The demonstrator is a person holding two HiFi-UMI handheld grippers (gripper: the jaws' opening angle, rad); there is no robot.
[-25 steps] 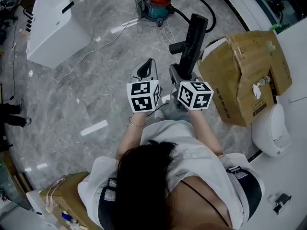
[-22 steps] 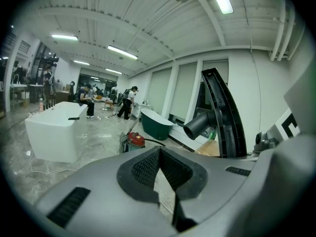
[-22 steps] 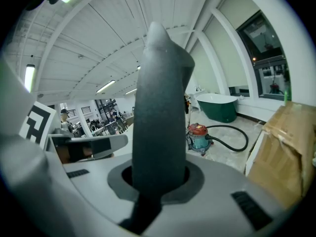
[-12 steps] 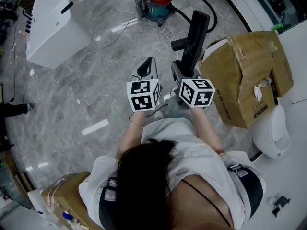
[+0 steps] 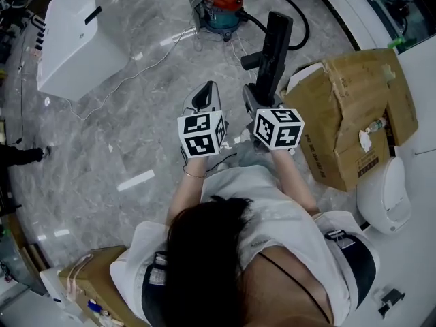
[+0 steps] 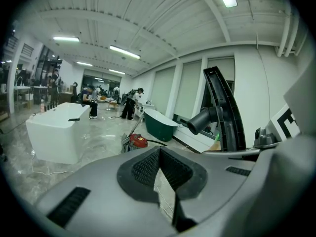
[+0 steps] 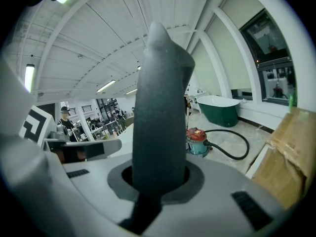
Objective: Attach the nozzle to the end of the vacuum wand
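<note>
A long black nozzle (image 5: 274, 46) stands upright and points away from me, with a short round socket sticking out of its left side. My right gripper (image 5: 257, 102) is shut on its lower end; in the right gripper view the nozzle (image 7: 160, 107) rises from between the jaws of that gripper (image 7: 154, 181). My left gripper (image 5: 206, 95) hangs beside it, shut and empty. In the left gripper view the pads of the left gripper (image 6: 160, 157) meet with nothing between them, and the nozzle (image 6: 224, 112) shows at the right. A red and teal vacuum (image 5: 221, 2) sits on the floor ahead, its black hose (image 5: 289, 9) curving off to the right.
A torn cardboard box (image 5: 354, 107) stands close on the right, with a white rounded appliance (image 5: 383, 196) behind it. A white cabinet (image 5: 75, 36) is at the far left, with cables running across the marble floor. A green bathtub (image 7: 219, 107) and several people stand far off.
Both grippers have moved a little forward, toward the vacuum. The right one still holds the nozzle, and the left is still shut and empty.
</note>
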